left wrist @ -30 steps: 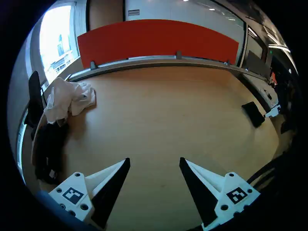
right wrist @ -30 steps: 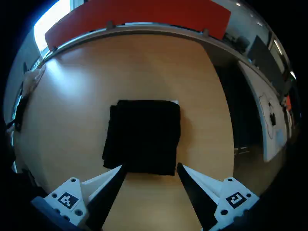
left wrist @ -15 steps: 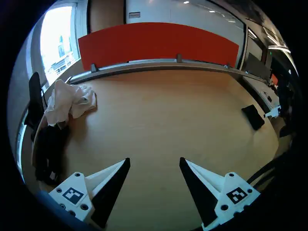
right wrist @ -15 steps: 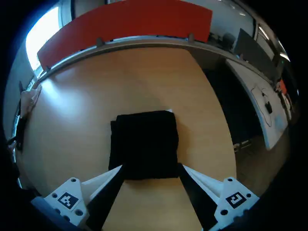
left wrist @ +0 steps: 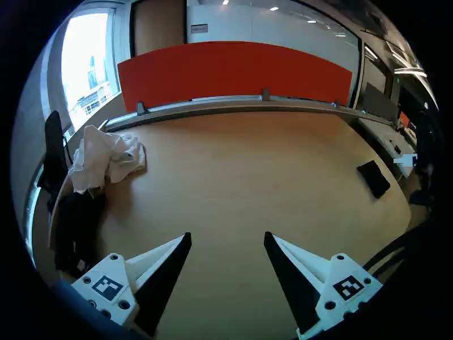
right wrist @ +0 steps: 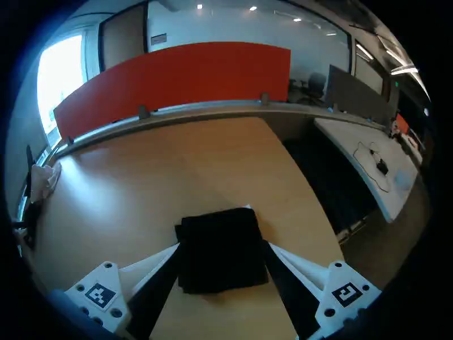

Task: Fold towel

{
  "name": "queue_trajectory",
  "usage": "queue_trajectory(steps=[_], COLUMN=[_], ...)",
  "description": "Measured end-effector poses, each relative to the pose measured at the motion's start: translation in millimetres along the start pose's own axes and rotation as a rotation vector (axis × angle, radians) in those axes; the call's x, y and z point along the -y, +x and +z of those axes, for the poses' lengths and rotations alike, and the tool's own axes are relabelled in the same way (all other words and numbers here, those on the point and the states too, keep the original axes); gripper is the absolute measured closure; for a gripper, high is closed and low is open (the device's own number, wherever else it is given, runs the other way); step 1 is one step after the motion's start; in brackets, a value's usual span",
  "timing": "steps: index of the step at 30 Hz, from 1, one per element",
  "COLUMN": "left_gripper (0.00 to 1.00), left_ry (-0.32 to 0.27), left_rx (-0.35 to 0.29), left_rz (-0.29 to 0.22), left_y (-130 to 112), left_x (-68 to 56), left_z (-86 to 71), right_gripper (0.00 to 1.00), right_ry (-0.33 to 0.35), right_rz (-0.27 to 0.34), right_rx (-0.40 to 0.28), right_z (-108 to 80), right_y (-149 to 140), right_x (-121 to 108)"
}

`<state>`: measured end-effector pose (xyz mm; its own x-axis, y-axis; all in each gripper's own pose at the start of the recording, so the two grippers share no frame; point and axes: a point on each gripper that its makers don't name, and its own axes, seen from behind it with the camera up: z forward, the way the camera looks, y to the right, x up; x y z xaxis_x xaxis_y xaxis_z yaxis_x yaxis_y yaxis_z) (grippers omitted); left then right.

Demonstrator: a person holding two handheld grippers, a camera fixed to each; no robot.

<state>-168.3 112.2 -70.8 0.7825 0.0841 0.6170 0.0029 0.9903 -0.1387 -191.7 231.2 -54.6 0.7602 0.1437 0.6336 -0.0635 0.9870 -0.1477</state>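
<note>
A black towel (right wrist: 222,255), folded into a compact rectangle, lies flat on the wooden table (right wrist: 141,187). My right gripper (right wrist: 222,245) hovers over its near part, open, with one finger on each side of the towel and neither pressing on it. In the left gripper view the same towel (left wrist: 374,177) is a small dark patch near the table's far right edge. My left gripper (left wrist: 226,238) is open above bare wood (left wrist: 238,170), with nothing between its fingers.
A crumpled white cloth (left wrist: 107,156) sits at the table's left edge, above a dark chair with clothes (left wrist: 71,226). A red divider panel (left wrist: 232,71) runs along the back edge. To the right, past a gap, stands a white desk (right wrist: 368,164) with cables.
The right gripper view has tilted up and drawn back, so the black towel now sits lower, between the fingers. The left gripper view has tilted up slightly. Both grippers stay open.
</note>
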Motion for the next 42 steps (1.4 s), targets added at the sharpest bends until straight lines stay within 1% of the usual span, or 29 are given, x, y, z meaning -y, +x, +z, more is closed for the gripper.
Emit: queue_trajectory(steps=[3, 12, 21, 31, 36, 42], left_gripper=[0.05, 0.05, 0.05, 0.05, 0.05, 0.05], left_ry=[0.003, 0.015, 0.021, 0.016, 0.013, 0.022], left_rx=[-0.010, -0.046, -0.093, -0.161, -0.228, -0.311], left_rz=[0.000, -0.008, -0.028, -0.044, -0.056, -0.079], left_y=[4, 17, 34, 52, 67, 87], left_x=[2.1, 10.0, 16.1, 18.8, 20.0, 26.8], left_z=[-0.6, -0.2, 0.1, 0.1, -1.6, -4.0], right_gripper=[0.00, 0.00, 0.00, 0.00, 0.00, 0.00], right_ry=[-0.009, -0.026, -0.044, -0.060, -0.063, -0.048], right_rz=[0.003, -0.015, -0.038, -0.042, -0.054, -0.074], right_rx=[-0.059, -0.229, -0.371, -0.532, -0.587, -0.613], right_z=[-4.0, -17.7, -31.3, -56.8, -66.1, -70.9], right_y=[14, 51, 80, 117, 129, 140], right_x=[5, 20, 35, 51, 59, 74])
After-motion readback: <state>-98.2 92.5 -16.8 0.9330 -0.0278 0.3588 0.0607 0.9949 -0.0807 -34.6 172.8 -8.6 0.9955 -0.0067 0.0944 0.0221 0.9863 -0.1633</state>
